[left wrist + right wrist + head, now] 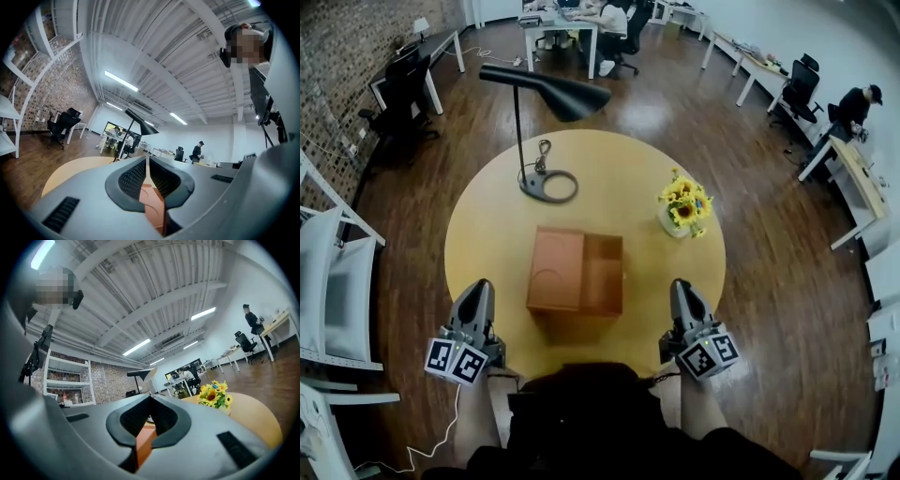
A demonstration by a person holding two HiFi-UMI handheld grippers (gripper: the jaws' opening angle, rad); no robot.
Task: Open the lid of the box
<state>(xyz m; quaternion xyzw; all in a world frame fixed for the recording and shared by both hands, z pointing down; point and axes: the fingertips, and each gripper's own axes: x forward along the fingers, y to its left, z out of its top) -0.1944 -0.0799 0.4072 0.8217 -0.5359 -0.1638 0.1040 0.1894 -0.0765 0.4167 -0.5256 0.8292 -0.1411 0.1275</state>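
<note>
An orange-brown box (577, 281) stands in the middle of the round yellow table (487, 234). Its left half is a flat panel with a curved mark; its right half looks darker and recessed. My left gripper (478, 289) rests at the table's near edge, left of the box, jaws shut and empty. To the right of the box, my right gripper (680, 289) is also shut on nothing. In the left gripper view the closed jaws (146, 161) point past the box (152, 206). The right gripper view shows shut jaws (151, 399) with the box (144, 444) beyond them.
A black desk lamp (548, 94) stands behind the box, its ring base (549, 186) on the table. A small vase of sunflowers (684, 206) sits at the back right. White chairs (337, 281) stand left of the table. People sit at desks far off.
</note>
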